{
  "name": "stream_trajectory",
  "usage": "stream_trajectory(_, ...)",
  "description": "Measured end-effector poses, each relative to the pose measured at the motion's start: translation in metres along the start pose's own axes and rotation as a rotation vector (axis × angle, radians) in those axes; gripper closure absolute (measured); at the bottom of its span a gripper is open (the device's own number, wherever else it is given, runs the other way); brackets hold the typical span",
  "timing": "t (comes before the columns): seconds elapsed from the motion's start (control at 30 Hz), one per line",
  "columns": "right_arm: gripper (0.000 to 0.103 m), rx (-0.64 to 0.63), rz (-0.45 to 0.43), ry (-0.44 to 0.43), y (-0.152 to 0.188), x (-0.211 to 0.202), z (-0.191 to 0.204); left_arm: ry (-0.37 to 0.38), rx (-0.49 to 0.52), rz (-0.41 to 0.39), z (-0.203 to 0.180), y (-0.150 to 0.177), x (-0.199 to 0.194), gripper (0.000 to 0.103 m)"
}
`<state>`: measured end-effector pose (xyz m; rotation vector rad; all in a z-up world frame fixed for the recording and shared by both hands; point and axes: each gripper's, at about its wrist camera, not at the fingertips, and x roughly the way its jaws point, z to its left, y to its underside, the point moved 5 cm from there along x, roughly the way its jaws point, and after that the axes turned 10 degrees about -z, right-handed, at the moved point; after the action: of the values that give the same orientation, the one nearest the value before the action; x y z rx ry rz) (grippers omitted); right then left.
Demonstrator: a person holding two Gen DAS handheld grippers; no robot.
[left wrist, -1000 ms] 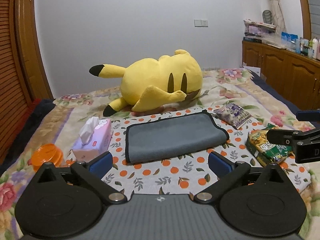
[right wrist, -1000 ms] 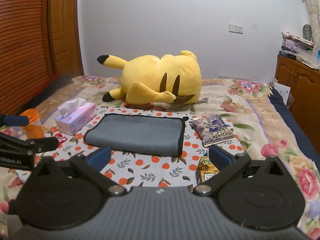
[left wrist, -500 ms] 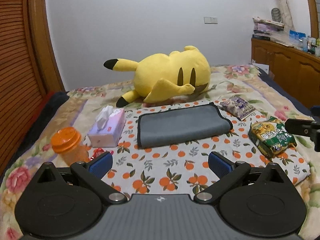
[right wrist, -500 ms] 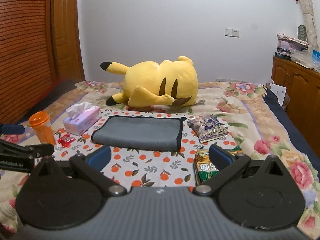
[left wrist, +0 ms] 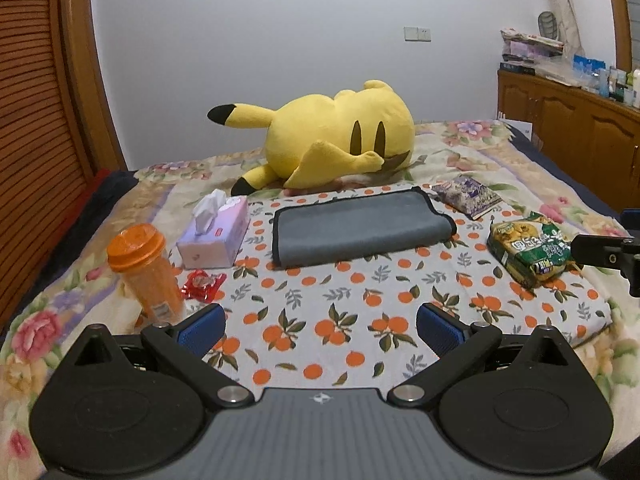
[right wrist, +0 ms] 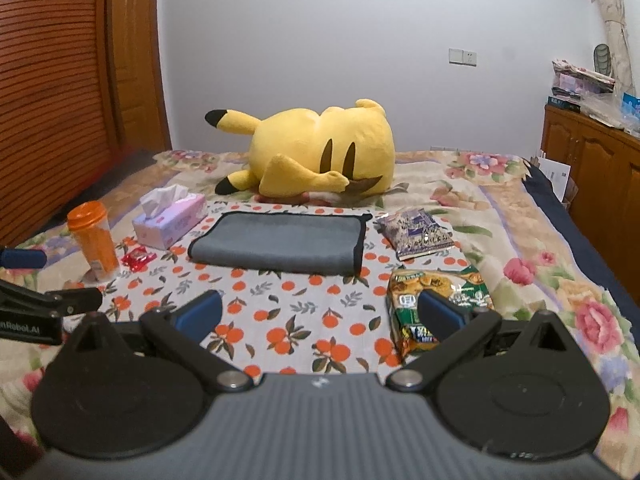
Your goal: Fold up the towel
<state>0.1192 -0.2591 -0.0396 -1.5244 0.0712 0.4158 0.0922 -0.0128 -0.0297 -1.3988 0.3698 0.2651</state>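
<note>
Since I have drawn both spread, empty grippers, left gripper and right gripper, back, the folded grey microfibre towel lies before the yellow plush toy, likely finished.

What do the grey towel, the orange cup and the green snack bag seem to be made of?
Grey towel: soft matte cloth, probably microfibre; it folds limply and has a dark stitched border.
Orange cup: likely translucent plastic with an opaque orange lid; light shows through its wall.
Green snack bag: glossy printed plastic film, crinkled with bright highlights.
</note>
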Motion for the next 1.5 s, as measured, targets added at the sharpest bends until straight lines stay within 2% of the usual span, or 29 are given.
stream_trajectory(0.77, 0.0, 0.029, 0.015, 0.011, 0.022, -0.016, 0.002, -0.015, -0.024, 0.033, 0.005, 0.044, -0.013, 0.0)
stream_trajectory(1.13, 0.0, -0.006, 0.022, 0.033, 0.033, -0.014, 0.005, -0.034, -0.012, 0.008, 0.006, 0.05, -0.018, 0.0)
stream_trajectory(1.5, 0.0, -0.006, 0.006, 0.049, 0.034, -0.016, 0.003, -0.05, 0.0, -0.052, 0.006, 0.048, -0.028, 0.0)
